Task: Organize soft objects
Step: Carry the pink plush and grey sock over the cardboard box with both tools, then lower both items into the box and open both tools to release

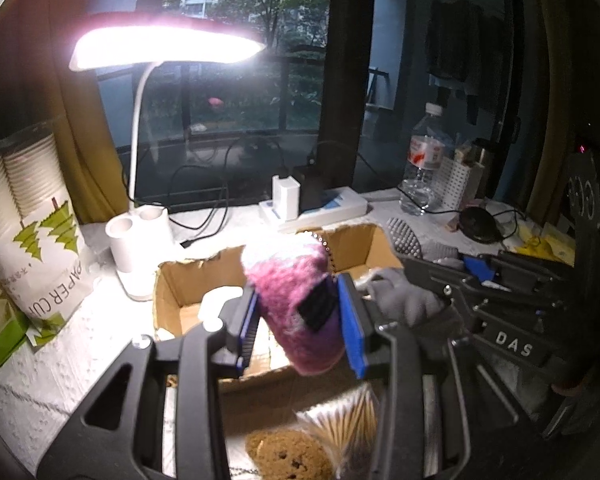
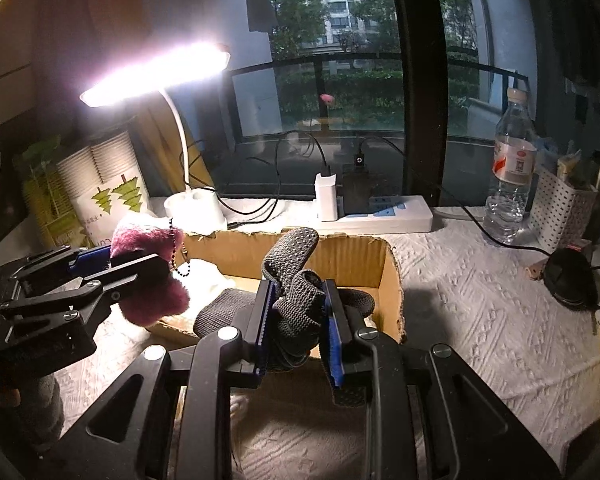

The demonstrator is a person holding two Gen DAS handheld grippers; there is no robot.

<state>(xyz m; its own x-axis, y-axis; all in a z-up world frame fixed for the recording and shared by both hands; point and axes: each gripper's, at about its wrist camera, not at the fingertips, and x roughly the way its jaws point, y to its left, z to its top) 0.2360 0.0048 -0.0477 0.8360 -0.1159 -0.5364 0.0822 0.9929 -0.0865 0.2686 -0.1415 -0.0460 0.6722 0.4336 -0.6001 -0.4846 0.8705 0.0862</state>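
Observation:
My left gripper point(image 1: 298, 316) is shut on a fuzzy purple and white plush point(image 1: 296, 292) with a bead chain, held above the open cardboard box point(image 1: 180, 280). In the right wrist view the left gripper point(image 2: 116, 268) and the plush point(image 2: 148, 264) show at the left, over the box's left edge point(image 2: 292, 244). My right gripper point(image 2: 298, 328) is shut on a dark grey dotted knit glove point(image 2: 292, 276), held over the box's near side. The right gripper point(image 1: 440, 280) and the glove point(image 1: 404, 296) also show in the left wrist view. Something white point(image 2: 208, 276) lies inside the box.
A lit white desk lamp point(image 2: 196, 204) stands behind the box, with paper cup packs point(image 1: 32, 216) at the left. A power strip point(image 2: 376, 212) with chargers and cables, a water bottle point(image 2: 510, 176), a white perforated holder point(image 2: 560, 208) and a black round object point(image 2: 568, 280) are at the back right. A brown soft thing point(image 1: 288, 456) and a plastic bag point(image 1: 348, 420) lie near me.

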